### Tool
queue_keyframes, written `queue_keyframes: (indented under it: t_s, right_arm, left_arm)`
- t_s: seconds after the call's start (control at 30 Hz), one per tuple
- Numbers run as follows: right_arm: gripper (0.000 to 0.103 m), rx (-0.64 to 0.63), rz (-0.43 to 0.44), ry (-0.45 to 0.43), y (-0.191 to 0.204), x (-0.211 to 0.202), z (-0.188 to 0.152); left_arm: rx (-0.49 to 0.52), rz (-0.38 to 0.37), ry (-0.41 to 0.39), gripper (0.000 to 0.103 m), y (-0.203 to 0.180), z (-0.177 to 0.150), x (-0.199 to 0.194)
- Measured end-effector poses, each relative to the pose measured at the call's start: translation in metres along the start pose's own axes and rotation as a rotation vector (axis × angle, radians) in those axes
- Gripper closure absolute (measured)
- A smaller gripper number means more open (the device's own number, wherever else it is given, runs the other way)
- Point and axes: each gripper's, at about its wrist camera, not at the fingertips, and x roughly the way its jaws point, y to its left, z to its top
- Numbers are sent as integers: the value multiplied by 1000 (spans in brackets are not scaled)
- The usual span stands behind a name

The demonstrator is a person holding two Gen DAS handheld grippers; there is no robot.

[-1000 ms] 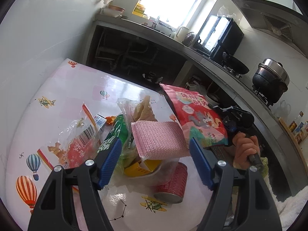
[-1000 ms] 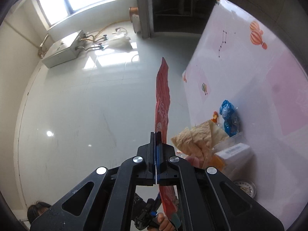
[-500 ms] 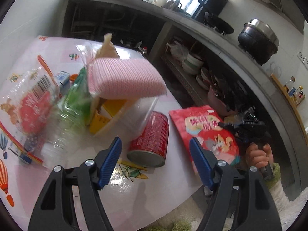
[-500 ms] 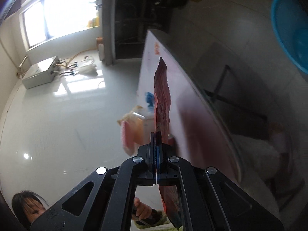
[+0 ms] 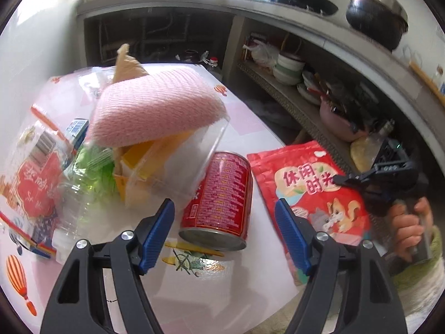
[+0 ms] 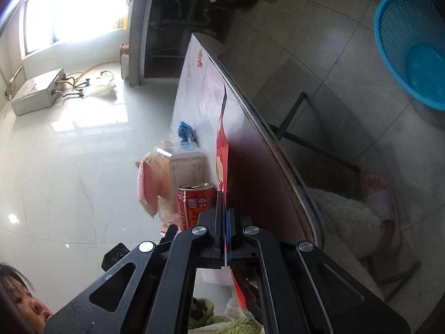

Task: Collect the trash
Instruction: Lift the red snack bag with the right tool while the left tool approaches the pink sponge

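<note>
- Beside the red cylindrical metal can (image 5: 219, 194), on its right, the flat red foil snack bag (image 5: 311, 194) sits clenched in the right gripper (image 6: 224, 220).
- Left gripper (image 5: 224, 233) hangs released, straddling that can.

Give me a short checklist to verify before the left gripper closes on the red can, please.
1. Left gripper open, nothing between its pads: ok.
2. Red can lies on its side between the jaws' line: ok.
3. Clear plastic container leans against the can and may shift: not ok.
4. Right gripper shut on the red snack bag: ok.
5. Bag clear of the left pads: cannot tell.
6. Blue basket on the floor: ok.
</note>
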Motion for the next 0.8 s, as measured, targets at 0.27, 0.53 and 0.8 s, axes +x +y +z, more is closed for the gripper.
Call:
queue_keyframes:
  t_s: [0.27, 0.53, 0.8]
  right_arm:
    - [103, 12, 2, 1, -7, -12, -7]
    - [103, 16, 10, 3, -9, -11, -2]
    - [102, 20, 14, 11, -11, -9, -1]
  left_arm:
    - [14, 55, 64, 31, -6, -2, 16]
    - [38, 34, 17, 31, -8, 2, -2]
    - [143, 93, -203, 31, -1, 23, -53]
